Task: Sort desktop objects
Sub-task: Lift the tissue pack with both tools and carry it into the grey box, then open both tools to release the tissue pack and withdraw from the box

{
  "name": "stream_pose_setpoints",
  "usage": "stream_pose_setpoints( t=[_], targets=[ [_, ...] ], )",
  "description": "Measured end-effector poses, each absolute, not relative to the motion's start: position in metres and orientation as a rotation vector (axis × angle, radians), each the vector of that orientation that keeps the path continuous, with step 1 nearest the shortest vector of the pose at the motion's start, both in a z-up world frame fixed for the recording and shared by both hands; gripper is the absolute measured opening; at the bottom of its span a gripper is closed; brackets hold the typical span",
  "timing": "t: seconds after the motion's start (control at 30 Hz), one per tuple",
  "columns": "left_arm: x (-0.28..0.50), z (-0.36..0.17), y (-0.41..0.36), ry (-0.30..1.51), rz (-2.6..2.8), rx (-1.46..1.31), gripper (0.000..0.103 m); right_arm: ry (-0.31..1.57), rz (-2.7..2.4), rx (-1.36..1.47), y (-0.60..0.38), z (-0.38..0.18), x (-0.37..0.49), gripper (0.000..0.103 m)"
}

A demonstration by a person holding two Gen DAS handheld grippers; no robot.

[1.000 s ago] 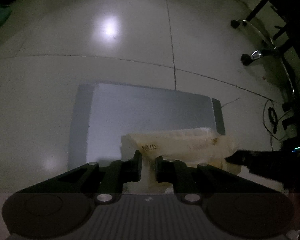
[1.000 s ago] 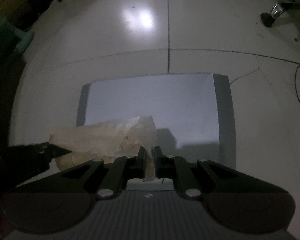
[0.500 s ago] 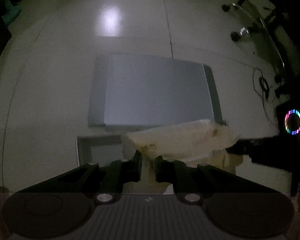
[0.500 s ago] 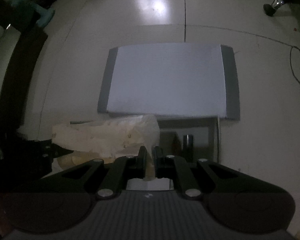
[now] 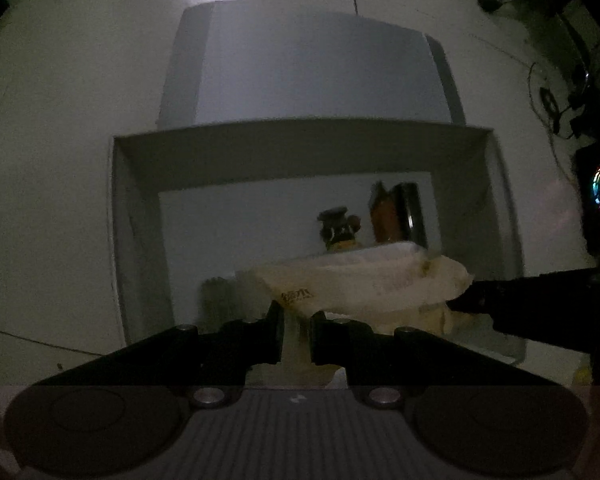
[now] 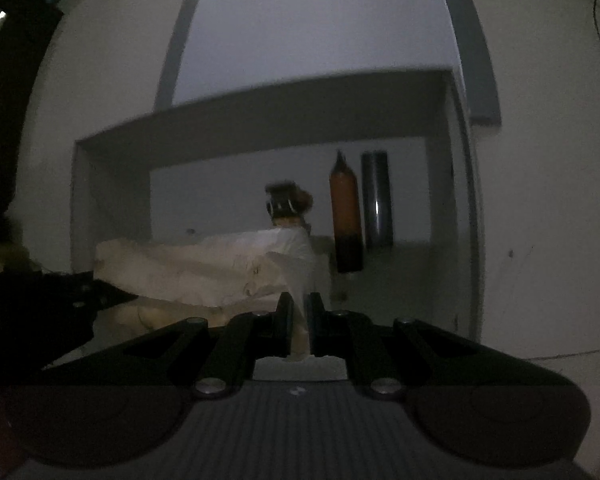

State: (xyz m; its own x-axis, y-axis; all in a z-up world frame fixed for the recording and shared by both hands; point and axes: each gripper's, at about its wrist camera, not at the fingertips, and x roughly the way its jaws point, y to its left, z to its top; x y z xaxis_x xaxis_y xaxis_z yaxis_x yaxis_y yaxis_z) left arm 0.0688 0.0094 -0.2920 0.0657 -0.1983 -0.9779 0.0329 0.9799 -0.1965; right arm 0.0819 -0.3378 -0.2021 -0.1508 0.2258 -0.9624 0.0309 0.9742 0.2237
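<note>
Both tools, left tool (image 5: 296,330) and right tool (image 6: 299,322), steeply downward, clamped on cream bag (image 5: 364,280) above box (image 5: 140,240).

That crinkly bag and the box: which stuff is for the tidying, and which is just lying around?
For the job: crinkly bag, held by left gripper and right gripper; open box; orange tube; grey tube; small figure.

Lying about: box lid, cables.

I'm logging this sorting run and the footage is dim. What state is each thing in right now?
Left gripper: shut on the cream bag.
Right gripper: shut on the same bag.
Cream bag: crumpled, held between both grippers above the box.
Box: open, things inside.
Lid: off, flat on the floor beyond the box.
Orange tube: lying in the box.
</note>
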Motion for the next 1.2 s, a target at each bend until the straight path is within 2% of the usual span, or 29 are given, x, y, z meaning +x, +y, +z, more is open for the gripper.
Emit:
stream_pose_setpoints(
  t=[0.5, 0.93, 1.03, 1.13, 1.17, 1.2],
  targets=[
    [0.104, -0.333, 0.03, 1.429, -0.102, -0.212, 0.01, 1.674, 0.169, 0.232, -0.33, -0.241, 0.119, 0.009],
    [0.126, -0.357, 0.026, 1.432, -0.067, -0.223, 0.01, 1.685, 0.181, 0.151, -0.324, -0.263, 0.139, 0.009],
    [0.123, -0.357, 0.027, 1.438, -0.062, -0.227, 0.01, 1.688, 0.182, 0.15, -0.325, -0.261, 0.137, 0.01],
    [0.122, -0.354, 0.028, 1.432, -0.065, -0.226, 0.011, 1.685, 0.161, 0.167, -0.329, -0.26, 0.136, 0.017],
    [0.121, -0.352, 0.028, 1.424, -0.064, -0.221, 0.017, 1.69, 0.155, 0.18, -0.33, -0.261, 0.136, 0.026],
    [0.121, -0.35, 0.027, 1.422, -0.062, -0.213, 0.037, 1.695, 0.151, 0.192, -0.332, -0.261, 0.135, 0.033]
  ],
)
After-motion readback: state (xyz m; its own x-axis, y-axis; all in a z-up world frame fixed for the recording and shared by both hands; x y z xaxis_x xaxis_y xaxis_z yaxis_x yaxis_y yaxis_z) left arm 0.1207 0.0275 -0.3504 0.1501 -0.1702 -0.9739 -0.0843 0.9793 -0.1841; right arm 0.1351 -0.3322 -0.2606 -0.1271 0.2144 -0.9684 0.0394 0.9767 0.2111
